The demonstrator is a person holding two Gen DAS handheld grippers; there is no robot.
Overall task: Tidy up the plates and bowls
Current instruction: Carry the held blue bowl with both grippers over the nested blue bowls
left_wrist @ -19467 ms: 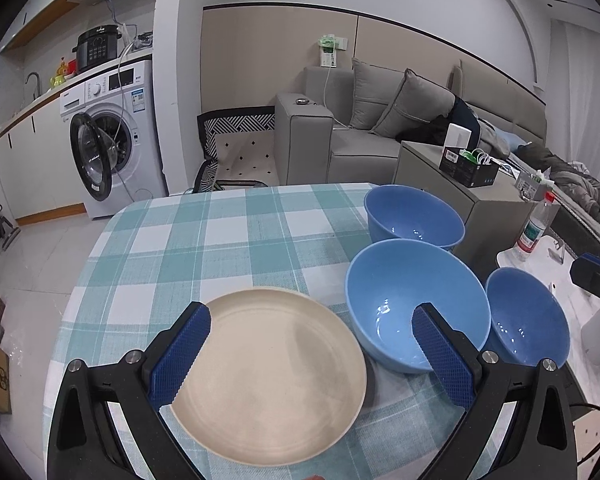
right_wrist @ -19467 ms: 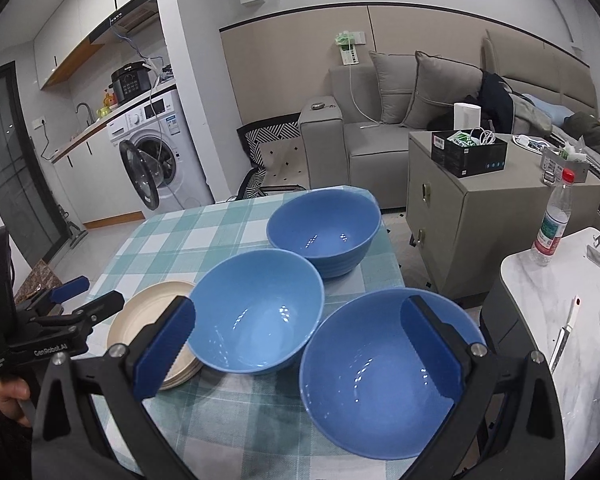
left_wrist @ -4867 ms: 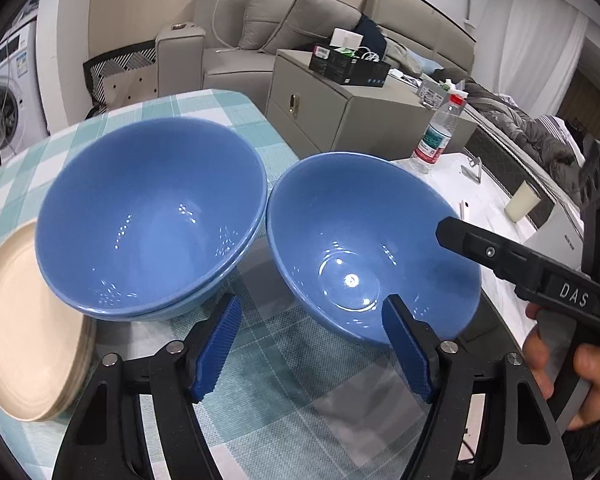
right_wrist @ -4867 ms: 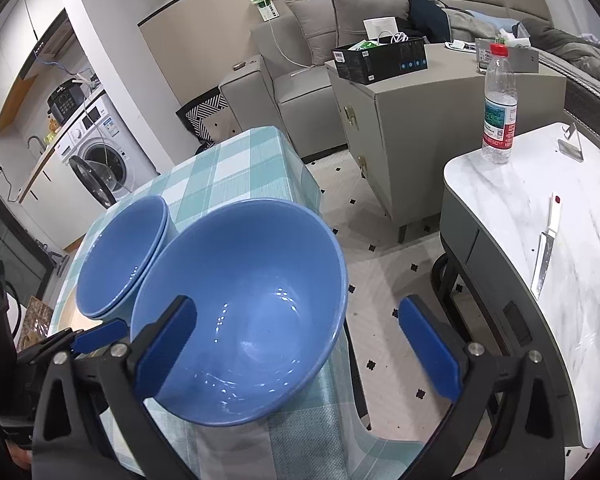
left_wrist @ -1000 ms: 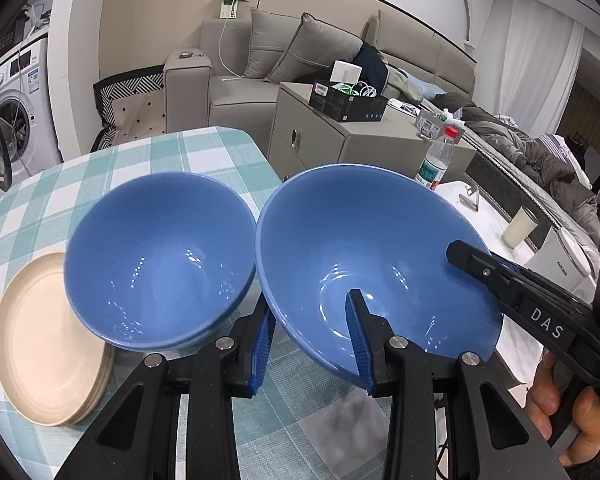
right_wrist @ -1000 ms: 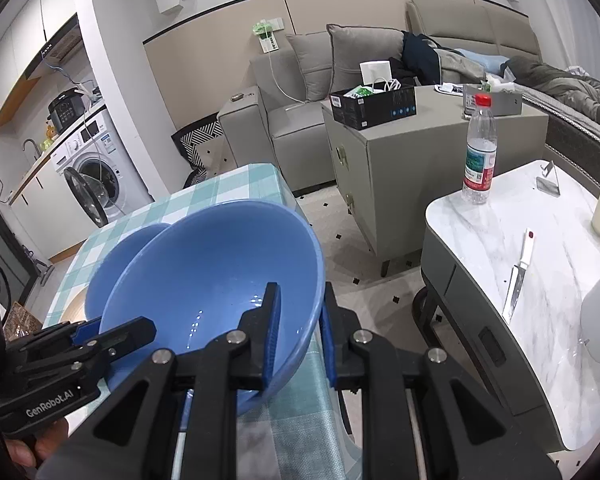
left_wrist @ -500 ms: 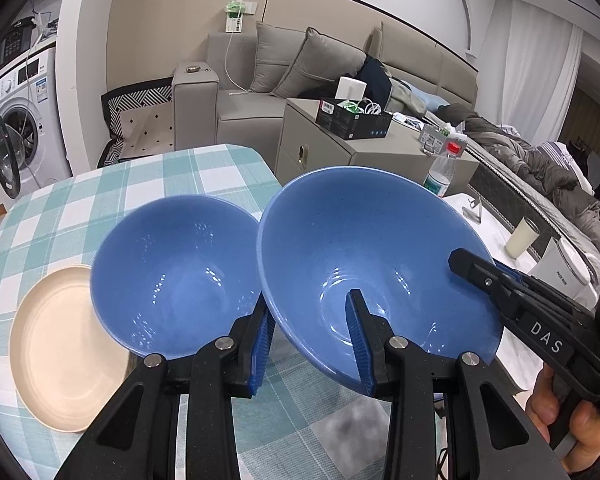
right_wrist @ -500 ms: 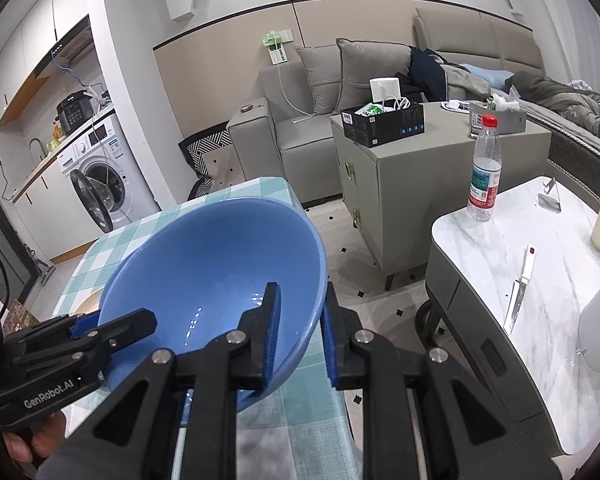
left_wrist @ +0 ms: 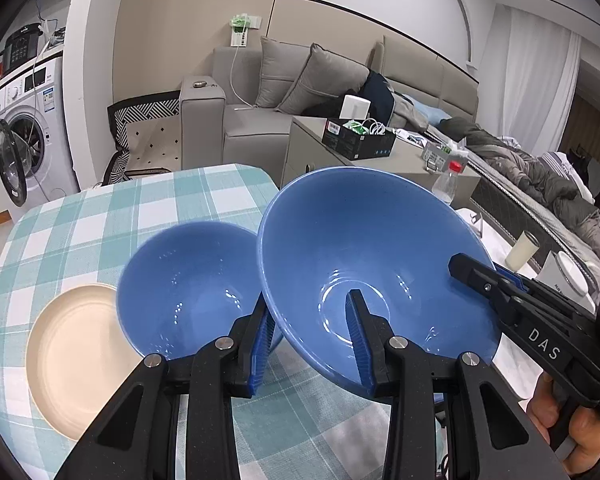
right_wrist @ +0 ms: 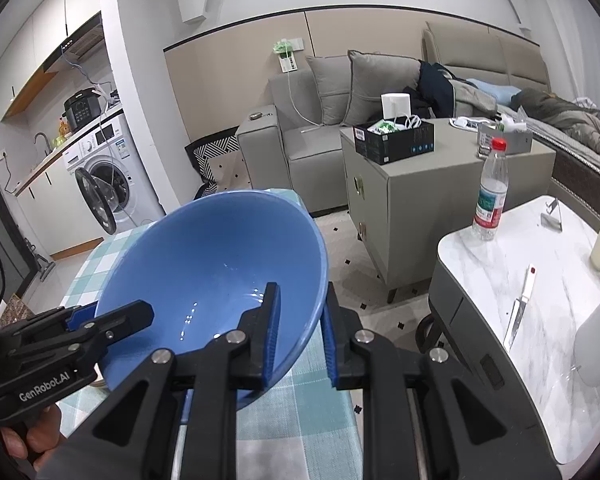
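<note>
since a second ago both tongs have carried the big blue bowl (left_wrist: 364, 256) higher, so it now hangs tilted above the checked desk (left_wrist: 100, 216) instead of sitting low against the stack. left tongs (left_wrist: 308, 340) pinch its near rim, one pad inside the bowl and one outside; right tongs (right_wrist: 298, 332) are pressed nearly together on the opposite rim, clamping the thin wall. below and to the left in the left wrist view, the stacked blue bowls (left_wrist: 188, 292) rest on the green and white cloth, touching the cream plates (left_wrist: 72, 356) beside them. behind the desk stands a grey sofa (right_wrist: 320, 120), a washing machine (right_wrist: 100, 176) with its door open, and a grey cabinet (right_wrist: 440, 184). a water bottle (right_wrist: 492, 192) and a knife (right_wrist: 518, 308) lie on the marble-topped table (right_wrist: 500, 272) to the right.
</note>
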